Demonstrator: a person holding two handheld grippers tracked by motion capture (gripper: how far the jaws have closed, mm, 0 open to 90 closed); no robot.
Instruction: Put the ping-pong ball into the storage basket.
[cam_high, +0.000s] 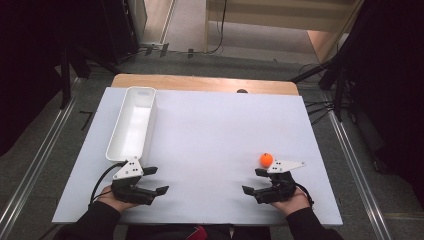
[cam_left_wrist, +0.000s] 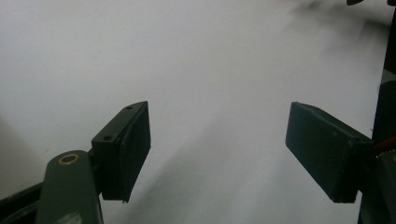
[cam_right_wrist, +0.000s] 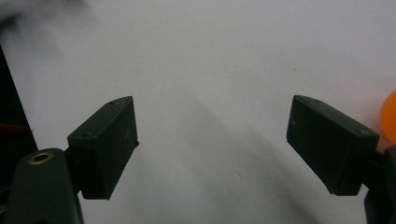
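Right hand-held gripper (cam_high: 255, 181) rests on the bench (cam_high: 210, 145) with jaws wide apart and empty; the orange ball (cam_high: 266, 159) sits just beyond it. Small, smooth and probably light, the ball would likely roll or squirt out, so pinch it squarely across its middle.

— What's that by the near right corner of the white sheet?
— A small orange ball (cam_high: 266, 159), round and smooth, resting on the sheet.
— Anything holding it?
— No, it sits free. In the right gripper view just an orange sliver (cam_right_wrist: 389, 116) of it shows at the right edge.
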